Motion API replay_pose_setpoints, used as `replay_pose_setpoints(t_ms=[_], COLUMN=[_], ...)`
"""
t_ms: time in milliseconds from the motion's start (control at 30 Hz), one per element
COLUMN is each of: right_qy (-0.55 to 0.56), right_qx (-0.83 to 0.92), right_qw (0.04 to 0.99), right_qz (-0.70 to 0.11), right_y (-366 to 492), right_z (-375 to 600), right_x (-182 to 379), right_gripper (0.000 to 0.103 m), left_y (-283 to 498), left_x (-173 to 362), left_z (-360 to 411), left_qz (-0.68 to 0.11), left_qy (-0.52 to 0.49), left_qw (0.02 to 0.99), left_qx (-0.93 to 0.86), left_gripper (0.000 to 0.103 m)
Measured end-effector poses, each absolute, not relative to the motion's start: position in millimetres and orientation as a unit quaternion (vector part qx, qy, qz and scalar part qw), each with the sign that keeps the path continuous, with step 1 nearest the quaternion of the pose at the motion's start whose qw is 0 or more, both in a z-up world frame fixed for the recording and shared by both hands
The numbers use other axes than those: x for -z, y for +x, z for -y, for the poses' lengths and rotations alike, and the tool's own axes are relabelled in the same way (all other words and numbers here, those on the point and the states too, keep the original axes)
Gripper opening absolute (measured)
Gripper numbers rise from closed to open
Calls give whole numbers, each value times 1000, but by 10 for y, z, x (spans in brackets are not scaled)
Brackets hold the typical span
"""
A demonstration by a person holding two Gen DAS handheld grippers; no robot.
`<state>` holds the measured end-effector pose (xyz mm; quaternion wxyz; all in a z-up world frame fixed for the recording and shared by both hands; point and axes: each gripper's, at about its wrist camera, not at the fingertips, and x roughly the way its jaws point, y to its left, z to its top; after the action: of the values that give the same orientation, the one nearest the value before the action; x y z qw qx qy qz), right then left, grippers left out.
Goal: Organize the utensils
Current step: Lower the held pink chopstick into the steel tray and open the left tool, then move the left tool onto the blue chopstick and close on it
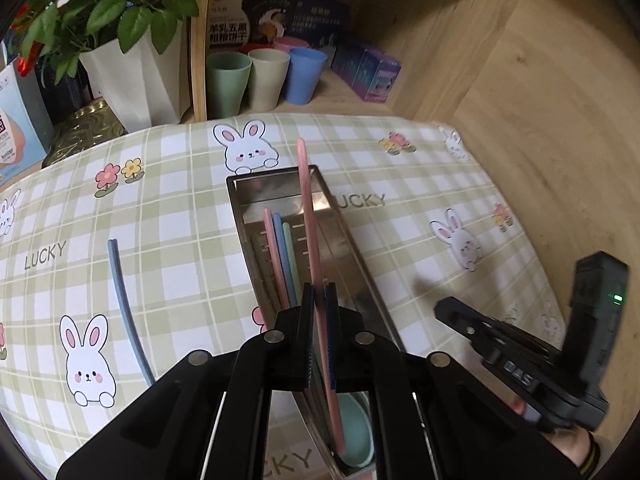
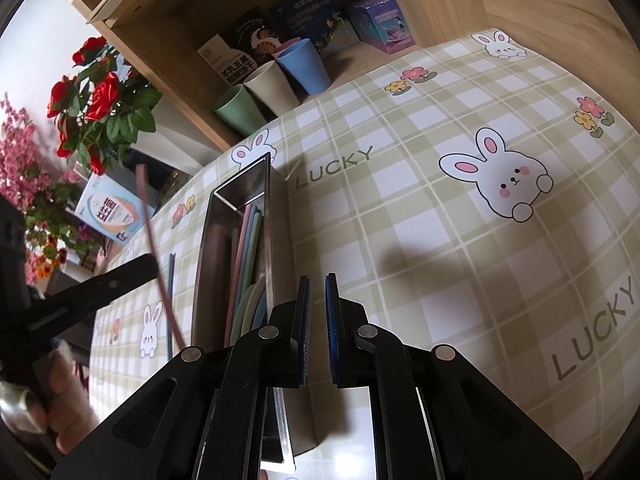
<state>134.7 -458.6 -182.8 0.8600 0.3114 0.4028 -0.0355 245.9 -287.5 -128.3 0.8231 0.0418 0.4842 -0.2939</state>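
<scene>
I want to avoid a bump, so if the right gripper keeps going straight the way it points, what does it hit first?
Probably the bare tablecloth, just right of the metal tray. Nothing stands between the right gripper and the cloth there, though depth is hard to judge.

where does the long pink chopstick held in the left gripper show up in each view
Left wrist view: the long pink chopstick runs up the centre, clamped in the left gripper, above the steel tray.
Right wrist view: it slants at the left edge, left of the tray.
Shared landmark: the blue plastic cup on the shelf.
</scene>
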Motion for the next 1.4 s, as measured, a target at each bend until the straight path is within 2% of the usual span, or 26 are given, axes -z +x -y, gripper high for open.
replay_pose_setpoints(t_ms=[267, 333, 367, 567, 633, 767, 900, 1400], right_qy=[307, 304, 302, 301, 302, 303, 302, 299], right_qx=[37, 37, 37, 33, 33, 32, 31, 40], right_qw=[861, 862, 862, 864, 863, 862, 861, 861], right_qz=[-404, -404, -405, -403, -404, -405, -409, -411], right_y=[1274, 1260, 1254, 1235, 1242, 1261, 1285, 1253], right_z=[4551, 4536, 4524, 4468, 4452, 4411, 4374, 4410], right_x=[1781, 1766, 1758, 1726, 1731, 1749, 1773, 1805], right_gripper=[8, 8, 8, 8, 8, 8, 8, 8], left_y=[2531, 2524, 2533, 2642, 2704, 2847, 2910, 2967], left_x=[1482, 1459, 1439, 1341, 1364, 1517, 1678, 2001], left_z=[2914, 2859, 2787, 2258, 2065, 1601, 1446, 1684], left_qz=[-489, -485, -484, -476, -479, -491, -502, -498], left_qy=[59, 55, 46, 26, 19, 10, 10, 49], left_qw=[821, 822, 823, 839, 843, 851, 849, 855], left_qx=[287, 291, 292, 262, 244, 188, 162, 136], left_gripper=[7, 24, 28, 30, 36, 36, 36, 35])
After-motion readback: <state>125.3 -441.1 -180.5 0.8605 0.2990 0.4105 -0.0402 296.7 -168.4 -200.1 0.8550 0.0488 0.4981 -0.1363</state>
